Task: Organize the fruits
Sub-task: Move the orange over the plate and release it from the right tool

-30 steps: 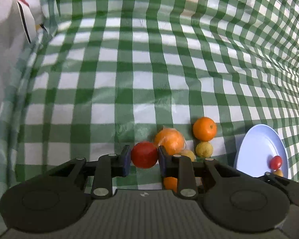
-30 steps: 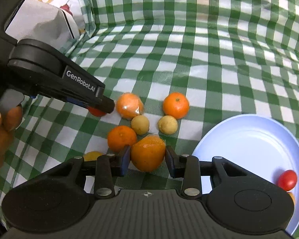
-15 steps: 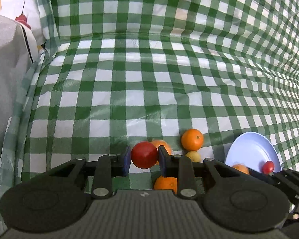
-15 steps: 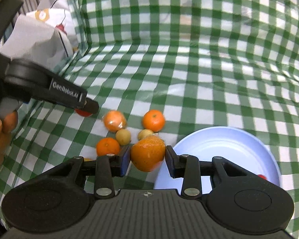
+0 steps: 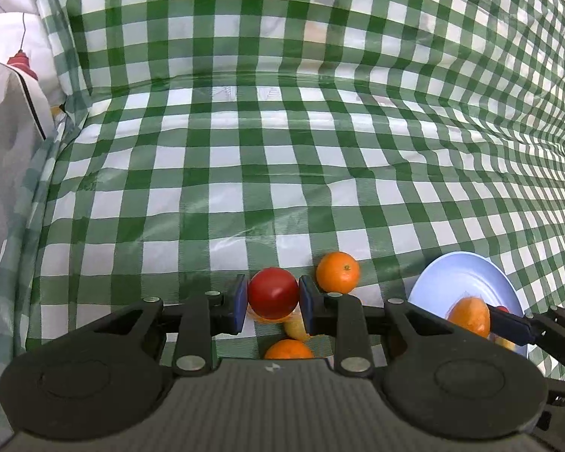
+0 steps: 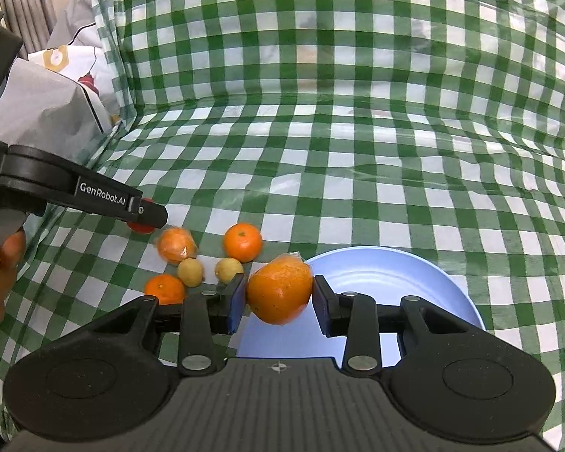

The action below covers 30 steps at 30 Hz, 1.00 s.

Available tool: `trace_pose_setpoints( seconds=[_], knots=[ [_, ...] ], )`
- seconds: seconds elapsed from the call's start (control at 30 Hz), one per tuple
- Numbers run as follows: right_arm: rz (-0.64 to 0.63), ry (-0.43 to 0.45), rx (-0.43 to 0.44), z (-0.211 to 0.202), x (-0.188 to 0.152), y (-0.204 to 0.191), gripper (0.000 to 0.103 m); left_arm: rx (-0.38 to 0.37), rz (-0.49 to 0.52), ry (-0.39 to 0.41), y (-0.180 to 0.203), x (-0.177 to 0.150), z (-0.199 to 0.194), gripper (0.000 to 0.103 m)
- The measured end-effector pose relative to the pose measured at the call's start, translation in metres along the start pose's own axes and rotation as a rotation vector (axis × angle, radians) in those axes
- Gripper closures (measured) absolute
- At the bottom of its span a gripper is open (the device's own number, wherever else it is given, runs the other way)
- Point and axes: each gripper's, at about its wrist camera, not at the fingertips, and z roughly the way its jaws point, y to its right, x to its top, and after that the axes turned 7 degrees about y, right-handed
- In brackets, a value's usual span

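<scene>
One wrapped orange (image 6: 280,290), twisted end up

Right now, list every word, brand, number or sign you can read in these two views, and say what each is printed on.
"GenRobot.AI": white lettering on the side of the black left gripper, seen in the right wrist view.
A small compass-like mark, no letters: on the ribbed grey body of the right gripper, and the same mark in the left wrist view.
Printed pictures on the white fabric at left: no readable text.
</scene>
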Motion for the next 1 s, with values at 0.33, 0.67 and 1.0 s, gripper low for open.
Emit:
trace_pose_setpoints(
  seconds=[0.33, 0.67, 1.0],
  knots=[
    [0.011, 0.015, -0.027, -0.004, 0.002, 0.008, 0.064, -0.027, 0.007, 0.030, 0.009, -0.001, -0.002, 0.071],
    [0.010, 0.015, -0.037, -0.004, 0.001, 0.014, 0.064, -0.053, 0.017, 0.041, 0.010, 0.001, 0.000, 0.071],
    [0.015, 0.021, -0.050, -0.005, 0.002, 0.017, 0.064, -0.085, 0.027, 0.054, 0.009, 0.002, -0.001, 0.071]
  ],
)
